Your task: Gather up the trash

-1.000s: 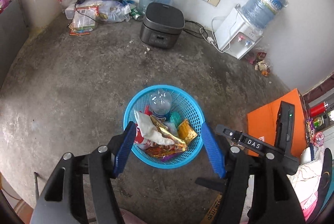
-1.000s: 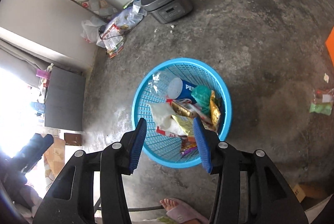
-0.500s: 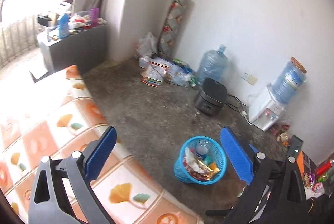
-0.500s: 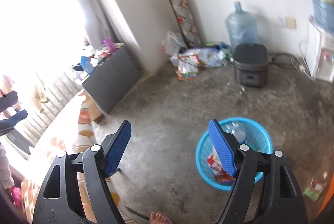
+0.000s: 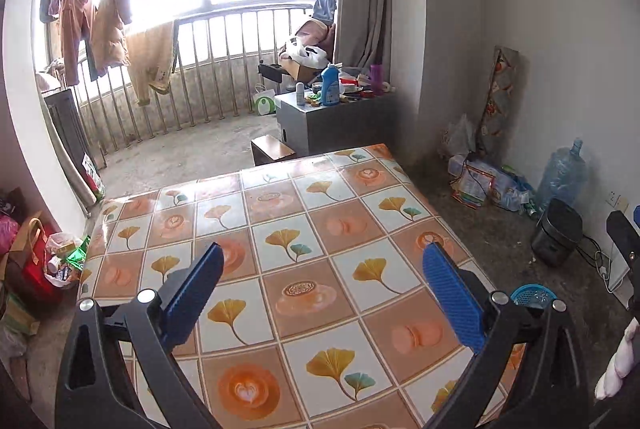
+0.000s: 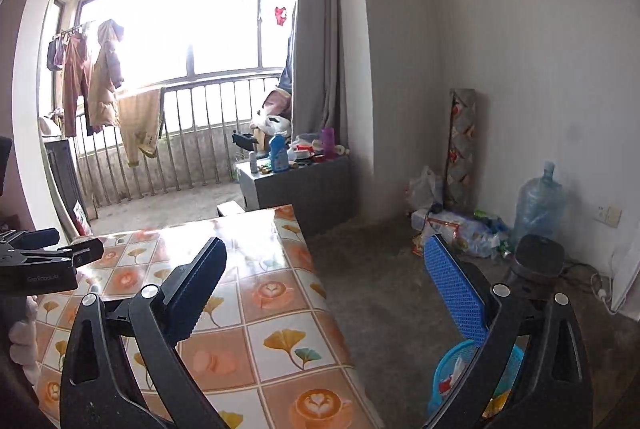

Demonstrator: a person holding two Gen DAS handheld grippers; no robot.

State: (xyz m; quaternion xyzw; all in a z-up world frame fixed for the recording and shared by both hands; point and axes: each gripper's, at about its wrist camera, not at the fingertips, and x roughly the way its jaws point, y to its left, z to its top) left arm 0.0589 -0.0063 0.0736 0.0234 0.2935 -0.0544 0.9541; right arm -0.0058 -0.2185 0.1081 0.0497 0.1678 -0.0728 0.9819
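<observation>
A blue plastic basket [image 5: 534, 294] holding wrappers stands on the concrete floor to the right of the table; in the right wrist view the basket [image 6: 452, 369] shows low, partly behind my right finger. My left gripper [image 5: 320, 269] is open and empty above the tiled-pattern table [image 5: 288, 269]. My right gripper [image 6: 324, 269] is open and empty over the table's right edge [image 6: 320, 293]. No trash lies on the tabletop that I can see.
A black rice cooker [image 5: 556, 237], a water jug [image 5: 562, 179] and a pile of bags [image 5: 480, 181] line the right wall. A grey cabinet [image 5: 320, 121] with bottles stands behind the table. Bags [image 5: 36, 261] sit on the floor at the left.
Both grippers have risen and swung from over the basket up to the table and window. Both jaws have opened wider. The basket has dropped to the lower right of both views.
</observation>
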